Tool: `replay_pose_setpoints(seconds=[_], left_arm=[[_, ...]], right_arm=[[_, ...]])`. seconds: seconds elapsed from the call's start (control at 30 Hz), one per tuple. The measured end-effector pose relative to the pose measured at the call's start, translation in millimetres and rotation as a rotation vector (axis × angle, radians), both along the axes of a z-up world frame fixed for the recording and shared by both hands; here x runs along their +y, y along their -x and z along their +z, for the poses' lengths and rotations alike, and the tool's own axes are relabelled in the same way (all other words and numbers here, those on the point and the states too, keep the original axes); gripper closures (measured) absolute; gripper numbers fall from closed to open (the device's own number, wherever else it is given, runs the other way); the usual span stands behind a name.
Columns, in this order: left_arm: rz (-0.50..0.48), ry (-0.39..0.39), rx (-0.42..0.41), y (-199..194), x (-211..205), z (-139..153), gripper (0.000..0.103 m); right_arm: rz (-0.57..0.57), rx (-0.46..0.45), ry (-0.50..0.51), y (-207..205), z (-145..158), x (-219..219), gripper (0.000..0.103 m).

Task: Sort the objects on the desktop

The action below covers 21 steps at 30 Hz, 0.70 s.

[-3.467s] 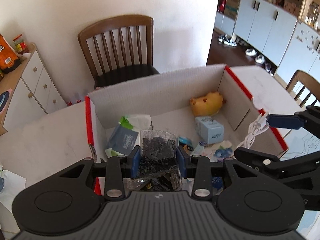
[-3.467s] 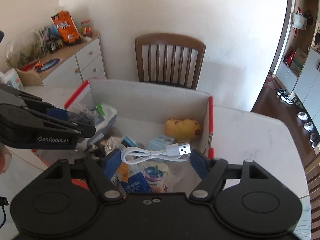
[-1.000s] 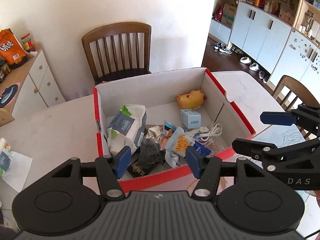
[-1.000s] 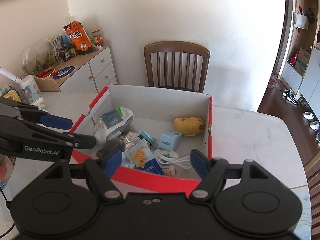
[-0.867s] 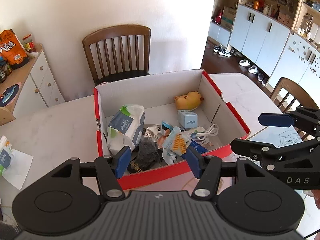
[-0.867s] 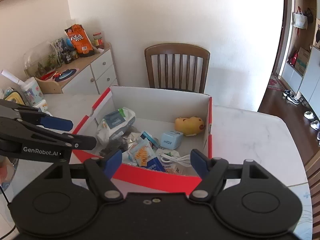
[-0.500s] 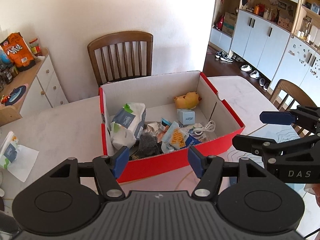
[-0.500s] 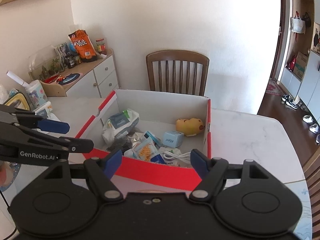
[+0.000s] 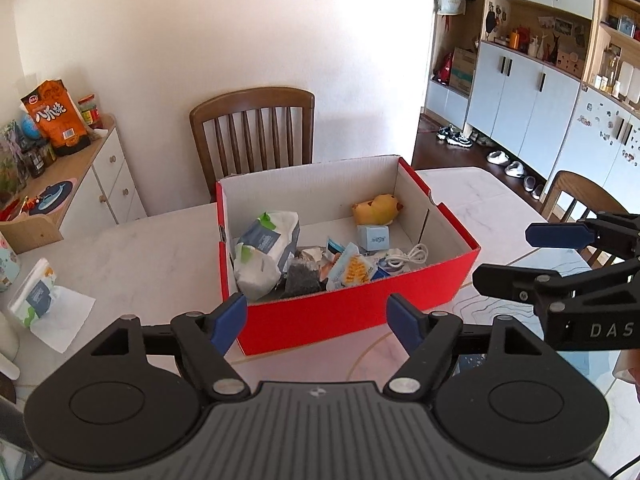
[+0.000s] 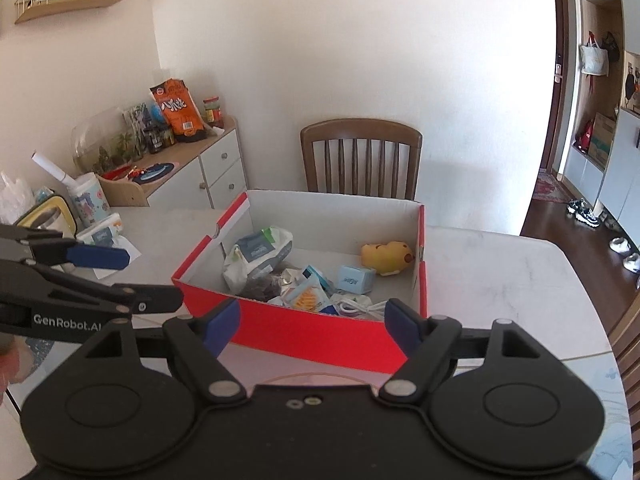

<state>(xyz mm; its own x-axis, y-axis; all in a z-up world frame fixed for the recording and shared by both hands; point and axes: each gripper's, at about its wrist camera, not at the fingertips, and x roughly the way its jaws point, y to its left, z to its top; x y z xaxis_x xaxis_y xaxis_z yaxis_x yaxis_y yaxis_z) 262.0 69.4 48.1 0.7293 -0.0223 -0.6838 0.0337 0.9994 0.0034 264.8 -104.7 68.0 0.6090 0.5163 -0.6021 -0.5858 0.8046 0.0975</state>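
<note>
Before the filled red box [image 9: 352, 312], both claws [image 9: 316, 320] [image 10: 312, 322] agape, empty.

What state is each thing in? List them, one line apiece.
left gripper: open, empty, held back from the box.
right gripper: open, empty, also short of the box.
red box: lidless, upright on the table, holding items.
white USB cable: coiled, lying in the box.
wet-wipes pack: crumpled, leaning inside the box.
yellow plush toy: lying at the far wall.
tissue pack: outside the box, on the table.
</note>
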Motion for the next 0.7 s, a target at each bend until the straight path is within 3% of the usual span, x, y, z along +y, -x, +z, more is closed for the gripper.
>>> replay_pose_setpoints(seconds=[0.23,0.33,0.43,0.7], left_arm=[[0.014,0.002,0.010,15,-2,-6,0.020],[0.022,0.009,0.013,21,-2,-8,0.014],[0.024,0.005,0.010,27,-5,-9,0.001],[0.019,-0.014,0.005,39,-11,-9,0.000]], right_arm=[[-0.008,-0.004,-0.014,13,0,-7,0.020],[-0.013,-0.014,-0.018,18,1,-10,0.018],[-0.023,-0.022,-0.025,25,3,-13,0.017],[-0.031,-0.036,-0.025,38,4,-19,0.016]])
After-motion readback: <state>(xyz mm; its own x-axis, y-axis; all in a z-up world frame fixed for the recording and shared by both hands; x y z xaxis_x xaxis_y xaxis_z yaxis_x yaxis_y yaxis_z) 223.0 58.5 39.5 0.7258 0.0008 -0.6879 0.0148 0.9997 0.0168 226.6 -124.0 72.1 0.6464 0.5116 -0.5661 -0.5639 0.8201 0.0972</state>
